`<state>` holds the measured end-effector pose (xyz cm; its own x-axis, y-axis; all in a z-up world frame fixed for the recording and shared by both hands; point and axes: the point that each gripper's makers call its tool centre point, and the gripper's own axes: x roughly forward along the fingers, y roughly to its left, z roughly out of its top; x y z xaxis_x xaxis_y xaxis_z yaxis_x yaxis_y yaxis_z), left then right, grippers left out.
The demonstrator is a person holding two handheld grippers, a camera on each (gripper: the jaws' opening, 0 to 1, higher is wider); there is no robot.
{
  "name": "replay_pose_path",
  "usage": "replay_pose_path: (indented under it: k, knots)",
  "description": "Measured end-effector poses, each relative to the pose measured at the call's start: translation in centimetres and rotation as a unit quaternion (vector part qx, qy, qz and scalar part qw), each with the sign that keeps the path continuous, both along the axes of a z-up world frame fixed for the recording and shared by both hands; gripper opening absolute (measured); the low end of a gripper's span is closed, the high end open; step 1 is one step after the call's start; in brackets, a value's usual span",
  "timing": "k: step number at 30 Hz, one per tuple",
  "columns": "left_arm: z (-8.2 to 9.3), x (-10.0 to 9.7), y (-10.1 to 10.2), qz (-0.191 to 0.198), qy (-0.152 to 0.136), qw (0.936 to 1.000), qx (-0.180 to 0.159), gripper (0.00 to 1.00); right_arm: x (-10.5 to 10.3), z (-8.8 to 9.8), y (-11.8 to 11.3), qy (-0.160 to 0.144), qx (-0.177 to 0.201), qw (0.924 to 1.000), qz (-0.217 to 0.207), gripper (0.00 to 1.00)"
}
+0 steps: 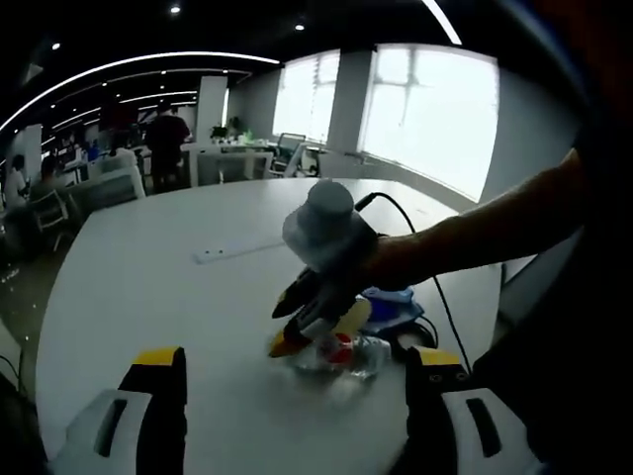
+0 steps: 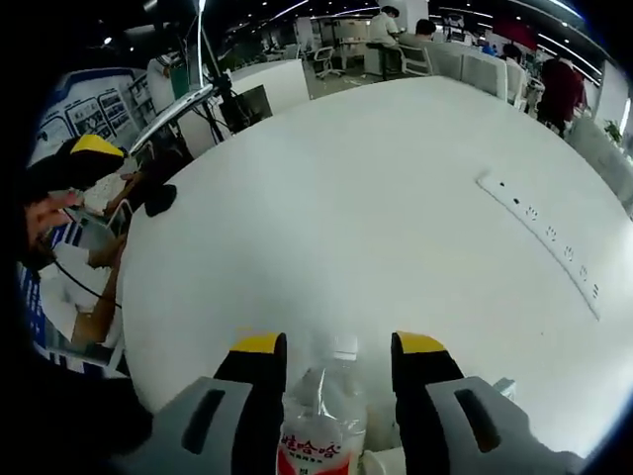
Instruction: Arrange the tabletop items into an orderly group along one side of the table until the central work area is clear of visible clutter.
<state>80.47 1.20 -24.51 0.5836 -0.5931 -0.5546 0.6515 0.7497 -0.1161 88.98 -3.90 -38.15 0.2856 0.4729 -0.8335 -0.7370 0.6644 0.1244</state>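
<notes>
A clear plastic water bottle (image 2: 321,426) with a red label lies between the jaws of my right gripper (image 2: 326,361), which is shut on it near the table's edge. In the left gripper view the same bottle (image 1: 346,354) rests on the white table (image 1: 148,287). The right gripper (image 1: 297,332) comes down onto it from a person's outstretched arm. A blue and white item (image 1: 396,302) lies just behind the bottle. My left gripper (image 1: 297,391) stands open over bare tabletop, short of the bottle.
A white power strip (image 2: 544,237) lies flat towards the middle of the round table; it shows as a small bar (image 1: 232,252) in the left gripper view. A black cable (image 1: 435,297) runs past the blue item. Desks, chairs and people stand beyond the table.
</notes>
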Motion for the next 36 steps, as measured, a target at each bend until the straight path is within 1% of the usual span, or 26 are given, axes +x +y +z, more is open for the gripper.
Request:
replay_pose_path:
  k: [2, 3, 4, 5, 6, 8, 9, 11, 14, 15, 18, 20, 23, 28, 32, 36]
  knots:
    - [-0.1, 0.0, 0.0, 0.000, 0.001, 1.0000, 0.000, 0.90, 0.1, -0.3, 0.1, 0.003, 0.000, 1.0000, -0.001, 0.35]
    - [-0.1, 0.1, 0.1, 0.000, 0.002, 1.0000, 0.001, 0.90, 0.1, -0.7, 0.2, 0.012, -0.006, 0.9999, -0.007, 0.34]
    - [-0.2, 0.1, 0.1, 0.000, 0.003, 1.0000, 0.001, 0.90, 0.0, -0.4, 0.2, 0.013, -0.006, 0.9999, -0.007, 0.33]
    - [-0.2, 0.1, 0.2, 0.000, 0.004, 1.0000, 0.001, 0.90, -0.2, -0.6, 0.5, 0.020, -0.005, 0.9998, -0.005, 0.32]
    - [-0.2, 0.1, 0.2, 0.001, 0.004, 1.0000, 0.002, 0.90, -0.2, -0.7, 0.6, 0.021, -0.007, 0.9997, -0.005, 0.32]
    - [-0.3, 0.1, 0.2, 0.001, 0.005, 1.0000, 0.001, 0.90, 0.2, -1.6, 0.8, 0.023, -0.015, 0.9996, -0.004, 0.32]
    - [-0.3, 0.1, 0.2, 0.001, 0.006, 1.0000, 0.002, 0.90, -0.4, -1.4, 0.8, 0.028, -0.014, 0.9995, -0.005, 0.31]
    - [-0.3, 0.1, 0.3, 0.001, 0.007, 1.0000, 0.004, 0.90, -0.7, -1.7, 0.8, 0.033, -0.020, 0.9992, -0.005, 0.30]
    - [-0.5, 0.0, 0.4, 0.002, 0.009, 0.9999, 0.006, 0.90, -1.1, -2.0, 0.7, 0.039, -0.028, 0.9988, -0.004, 0.27]
    - [-0.5, 0.0, 0.4, 0.002, 0.009, 0.9999, 0.006, 0.89, -1.3, -2.4, 0.6, 0.045, -0.031, 0.9985, -0.006, 0.25]
    - [-0.7, 0.0, 0.6, 0.007, 0.011, 0.9999, 0.004, 0.89, -1.0, -3.1, 0.3, 0.043, -0.041, 0.9982, -0.009, 0.21]
    - [-0.8, 0.0, 0.7, 0.009, 0.013, 0.9999, 0.003, 0.89, -1.0, -2.7, 0.3, 0.046, -0.039, 0.9981, -0.013, 0.21]
    - [-1.0, 0.0, 0.7, 0.011, 0.015, 0.9998, 0.000, 0.89, -1.0, -2.7, 0.3, 0.051, -0.036, 0.9979, -0.019, 0.20]
    - [-1.2, 0.2, 0.8, 0.014, 0.015, 0.9998, -0.001, 0.89, -1.1, -2.6, 0.3, 0.048, -0.035, 0.9980, -0.021, 0.19]
    - [-1.2, 0.2, 0.8, 0.014, 0.014, 0.9998, 0.000, 0.89, -0.8, -2.6, 0.4, 0.045, -0.028, 0.9982, -0.026, 0.19]
    - [-1.1, -0.3, 0.7, 0.013, 0.013, 0.9998, 0.004, 0.89, -0.9, -1.9, 0.3, 0.041, -0.024, 0.9986, -0.025, 0.18]
